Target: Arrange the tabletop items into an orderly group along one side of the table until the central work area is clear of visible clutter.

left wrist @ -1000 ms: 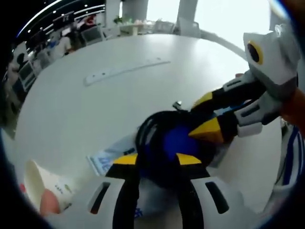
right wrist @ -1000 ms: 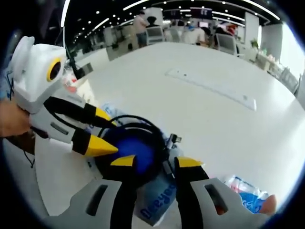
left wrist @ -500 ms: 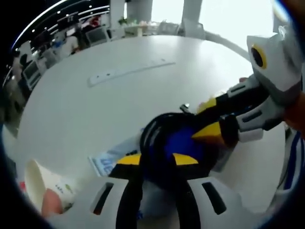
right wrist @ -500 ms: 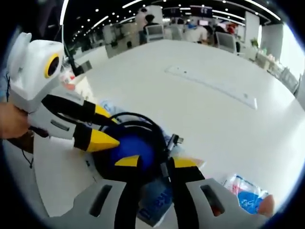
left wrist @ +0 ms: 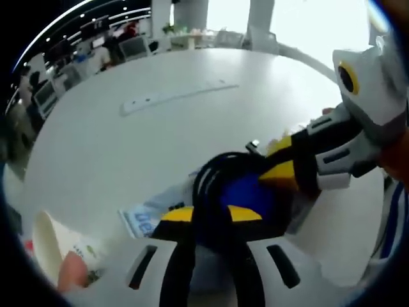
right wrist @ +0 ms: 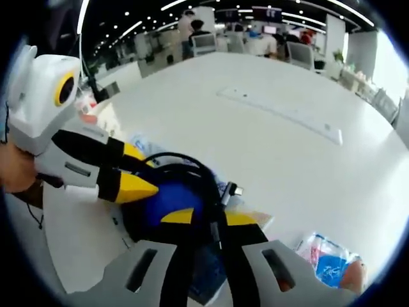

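on the white table (left wrist: 128,147) both grippers meet at one bundle near the table's near edge: a blue round object (left wrist: 246,192) wrapped by a coiled black cable (left wrist: 214,176), resting on a printed packet (left wrist: 144,217).

in the left gripper view, going left to right, a pale paper cup (left wrist: 54,246) sits at the lower left, then the packet, then the left gripper (left wrist: 211,214) with its yellow-tipped jaws drawn narrow on the cable coil and the blue object's near edge. i judge it is pinching the cable. further right the right gripper (left wrist: 281,163) reaches in, its tips on the far side of the bundle. a long white strip (left wrist: 179,96) lies well apart on the table.

in the right gripper view the left gripper (right wrist: 137,176) comes in from the left, the cable's plug (right wrist: 231,190) sticks out at centre, and a blue-and-white sachet (right wrist: 323,256) lies at lower right. the right gripper's (right wrist: 208,217) jaws are also narrow, closed on the cable (right wrist: 192,169).

to do this step well, keep both grips firm and move the hands together, so the coil stays round the blue object and the loose plug does not drag the packet.
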Demonstrator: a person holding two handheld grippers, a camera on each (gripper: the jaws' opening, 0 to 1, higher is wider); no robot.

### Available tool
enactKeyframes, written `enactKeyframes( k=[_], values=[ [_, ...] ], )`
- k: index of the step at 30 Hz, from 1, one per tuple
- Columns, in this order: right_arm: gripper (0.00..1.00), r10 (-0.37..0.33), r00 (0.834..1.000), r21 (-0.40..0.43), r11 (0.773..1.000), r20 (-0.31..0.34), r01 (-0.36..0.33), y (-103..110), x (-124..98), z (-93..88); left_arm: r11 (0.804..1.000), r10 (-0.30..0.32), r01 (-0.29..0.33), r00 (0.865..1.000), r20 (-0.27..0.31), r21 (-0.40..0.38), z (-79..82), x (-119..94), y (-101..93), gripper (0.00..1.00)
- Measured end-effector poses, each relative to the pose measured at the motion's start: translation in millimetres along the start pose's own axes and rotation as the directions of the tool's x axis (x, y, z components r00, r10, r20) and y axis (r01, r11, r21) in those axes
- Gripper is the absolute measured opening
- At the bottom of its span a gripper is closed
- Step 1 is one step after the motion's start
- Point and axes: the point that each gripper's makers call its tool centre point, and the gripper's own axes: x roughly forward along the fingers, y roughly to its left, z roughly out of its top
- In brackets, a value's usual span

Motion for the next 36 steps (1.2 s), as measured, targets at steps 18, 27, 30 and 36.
enactKeyframes(
  k=[18,27,30,36],
  values=[
    [0.13,-0.001,1.0,0.03,1.0,0.018,0.0,2,-4,7.2,1.0,0.007,-0.007,1.0,0.014,-0.013,6.1,-8,3.1,0.09],
    [0.12,-0.003,1.0,0.025,1.0,0.022,0.002,5,-11,9.1,1.0,0.005,-0.004,1.0,0.023,-0.009,9.2,-14,1.0,0.09],
    [0.12,-0.003,1.0,0.024,1.0,0.022,0.003,6,-14,9.9,1.0,0.003,-0.003,1.0,0.027,-0.006,10.7,-18,-0.8,0.09],
    [0.12,-0.007,1.0,0.017,1.0,0.028,0.006,8,-23,12.4,1.0,-0.001,0.001,0.999,0.033,0.001,13.6,-25,-3.4,0.08]
  ],
)
